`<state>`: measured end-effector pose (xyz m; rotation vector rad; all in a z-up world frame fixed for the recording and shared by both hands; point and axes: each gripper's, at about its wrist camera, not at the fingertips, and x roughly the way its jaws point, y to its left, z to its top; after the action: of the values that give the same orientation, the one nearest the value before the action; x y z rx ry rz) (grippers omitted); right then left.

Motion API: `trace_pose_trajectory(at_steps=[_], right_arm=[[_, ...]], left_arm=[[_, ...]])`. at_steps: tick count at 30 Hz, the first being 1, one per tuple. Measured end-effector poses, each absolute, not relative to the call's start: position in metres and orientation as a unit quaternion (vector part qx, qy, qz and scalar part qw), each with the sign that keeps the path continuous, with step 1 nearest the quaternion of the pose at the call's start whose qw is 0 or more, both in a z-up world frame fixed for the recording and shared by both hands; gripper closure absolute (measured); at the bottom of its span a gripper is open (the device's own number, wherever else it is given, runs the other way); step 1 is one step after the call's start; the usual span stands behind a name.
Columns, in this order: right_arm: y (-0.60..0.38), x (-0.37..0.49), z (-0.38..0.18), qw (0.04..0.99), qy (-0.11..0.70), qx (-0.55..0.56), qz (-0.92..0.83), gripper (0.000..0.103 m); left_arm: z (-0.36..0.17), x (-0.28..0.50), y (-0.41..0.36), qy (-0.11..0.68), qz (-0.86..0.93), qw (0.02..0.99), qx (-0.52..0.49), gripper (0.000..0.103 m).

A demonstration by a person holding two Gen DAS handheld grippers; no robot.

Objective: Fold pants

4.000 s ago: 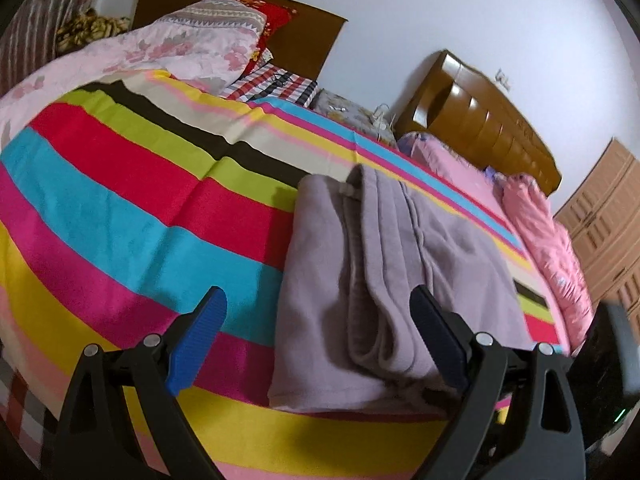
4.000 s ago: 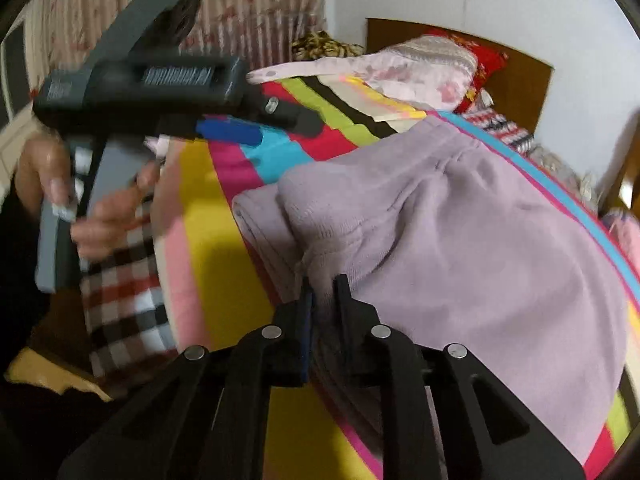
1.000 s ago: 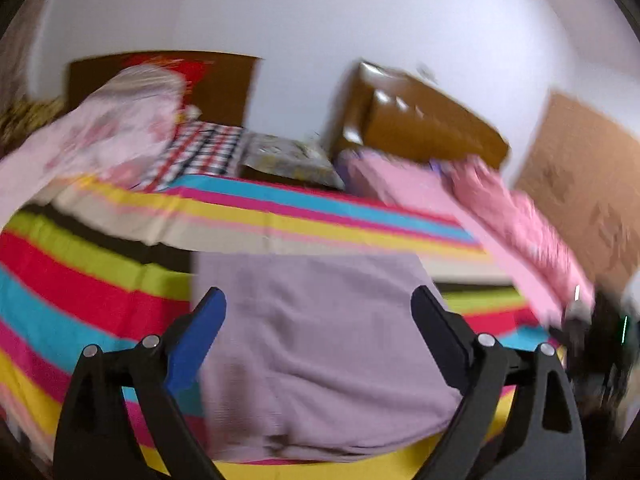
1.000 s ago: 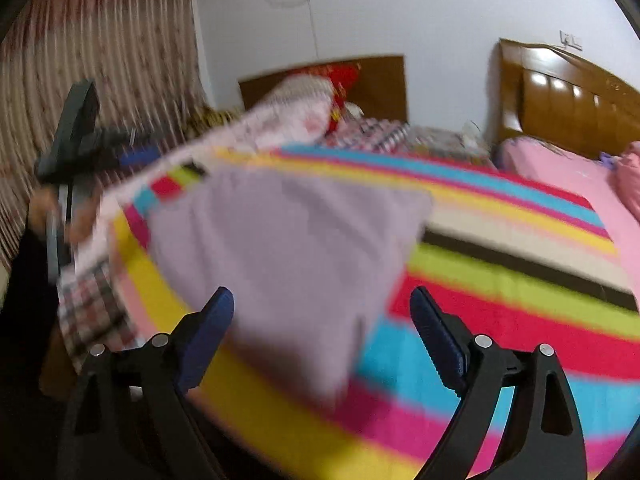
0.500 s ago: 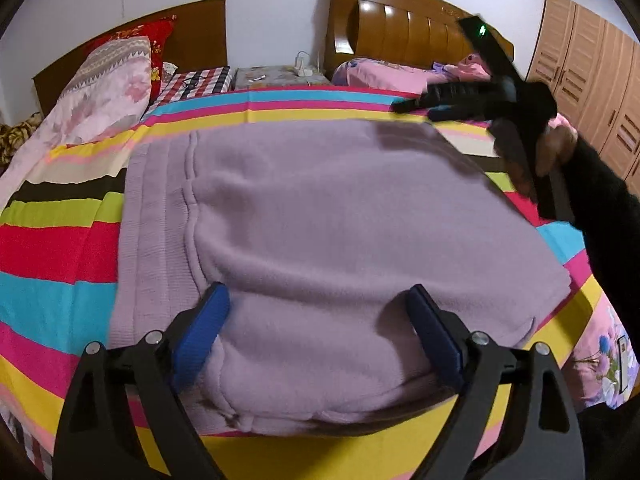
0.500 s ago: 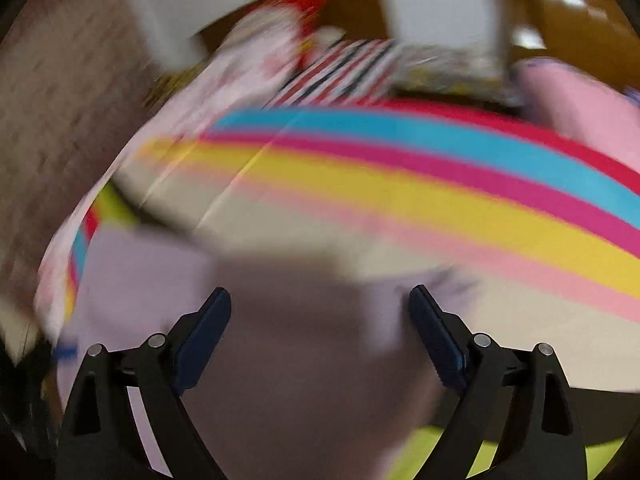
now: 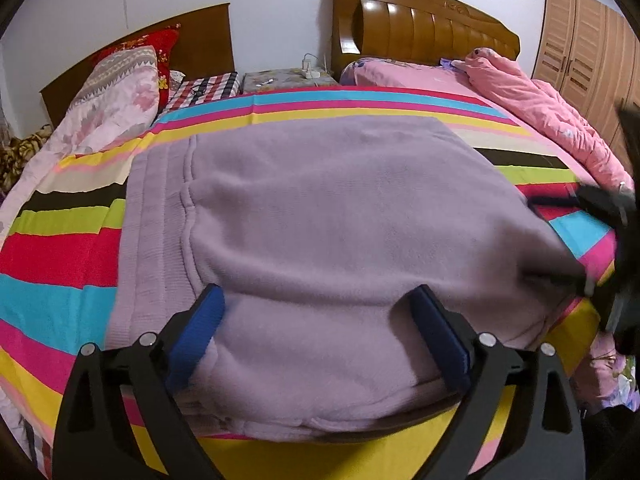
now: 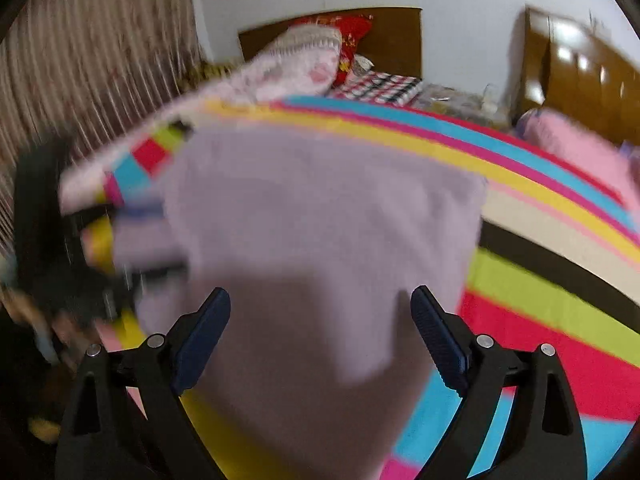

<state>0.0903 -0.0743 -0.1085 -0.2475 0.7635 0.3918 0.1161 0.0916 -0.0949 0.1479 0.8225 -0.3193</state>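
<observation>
On the striped bed [image 7: 60,248] ahead of you, the folded pants [image 7: 340,216] lie flat with their long side crosswise, near edge between your left gripper [image 7: 316,340]'s spread, empty fingers, while your right gripper [image 8: 320,340], equally released, hovers beside them.

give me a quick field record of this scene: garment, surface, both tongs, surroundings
garment: lilac fleece pants, folded into a flat stack, ribbed waistband toward the left
surface: striped multicolour bedspread
left tongs: open, low over the near edge of the pants, gripping nothing
right tongs: open, over the pants; view is blurred
pillows: floral pillow with a red pillow behind it
other bedding: pink quilt at the right
furniture: wooden headboard, wardrobe
</observation>
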Motion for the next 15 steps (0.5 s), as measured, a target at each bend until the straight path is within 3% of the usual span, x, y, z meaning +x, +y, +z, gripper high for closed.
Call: trace_pose_trajectory(at_steps=[6,11,13,15], right_arm=[[-0.112,0.039,-0.099,0.913,0.368,-0.085,0.153,0.014],[-0.145,-0.029,-0.063,0.945,0.291,-0.034,0.143,0.014],[-0.152,-0.049,-0.047,0.958,0.250,-0.008,0.138,0.004],[-0.151,-0.067,-0.032,0.967,0.214,-0.002,0.137,0.004]], left_arm=[[-0.077,0.089,0.077,0.362,-0.083,0.922,0.105,0.006],[-0.019,0.011,0.068,0.222,-0.009,0.969,0.109,0.002],[0.002,-0.018,0.065,0.174,0.012,0.980,0.100,0.002],[0.019,-0.038,0.061,0.148,0.015,0.985,0.090,0.002]])
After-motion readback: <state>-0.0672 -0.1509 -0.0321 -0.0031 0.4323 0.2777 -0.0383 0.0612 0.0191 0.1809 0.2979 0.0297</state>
